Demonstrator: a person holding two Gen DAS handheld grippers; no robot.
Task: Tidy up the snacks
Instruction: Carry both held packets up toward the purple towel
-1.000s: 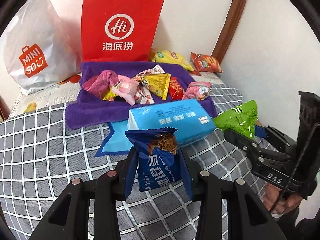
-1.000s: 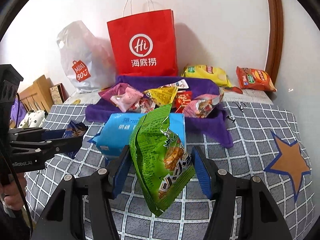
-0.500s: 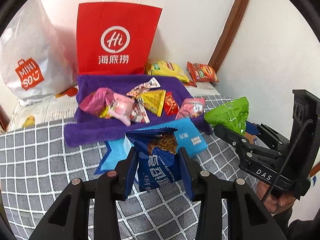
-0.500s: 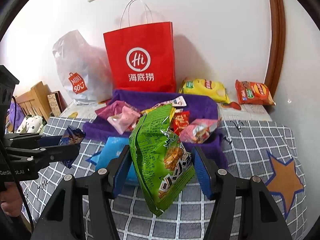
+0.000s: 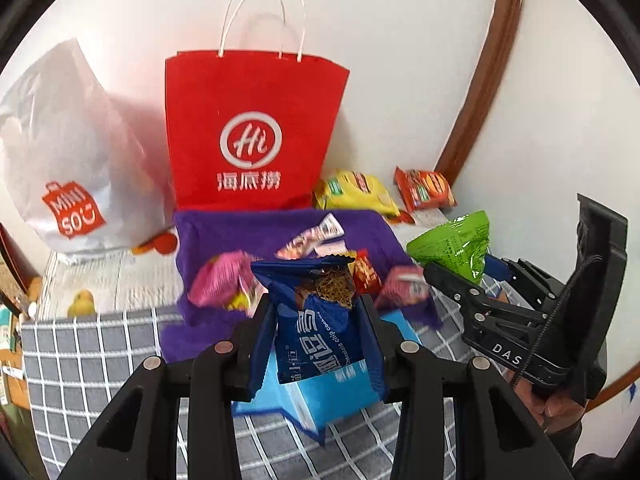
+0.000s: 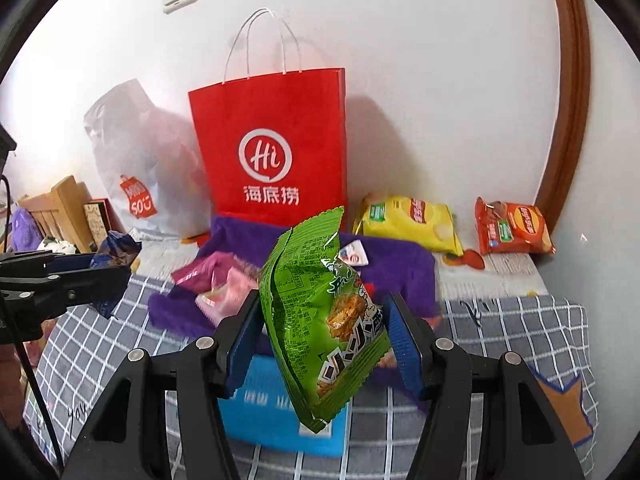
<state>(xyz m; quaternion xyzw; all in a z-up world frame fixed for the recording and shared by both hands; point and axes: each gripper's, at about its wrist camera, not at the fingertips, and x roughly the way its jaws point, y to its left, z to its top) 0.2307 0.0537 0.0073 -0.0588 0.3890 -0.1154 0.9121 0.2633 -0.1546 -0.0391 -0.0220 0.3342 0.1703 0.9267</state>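
My left gripper (image 5: 318,340) is shut on a dark blue cookie packet (image 5: 320,320), held above the grey checked bedcover. My right gripper (image 6: 322,340) is shut on a green snack bag (image 6: 320,312); in the left wrist view that green bag (image 5: 456,248) shows at the right, pinched in the right gripper (image 5: 448,276). The blue packet (image 6: 116,250) and the left gripper (image 6: 108,276) appear at the left edge of the right wrist view. Behind both stands a red paper bag (image 5: 252,132) with white handles. Several small snack packets (image 5: 224,284) lie on a purple towel (image 5: 240,232).
A white plastic shopping bag (image 5: 64,160) leans left of the red bag. A yellow chip bag (image 6: 412,220) and an orange chip bag (image 6: 512,228) lie by the wall at the right. A light blue tissue pack (image 6: 276,408) lies under the grippers. A brown door frame (image 6: 568,92) runs up the right.
Both grippers have risen and moved toward the red paper bag, each still holding its packet. The tissue pack and towel have slid lower in both views.
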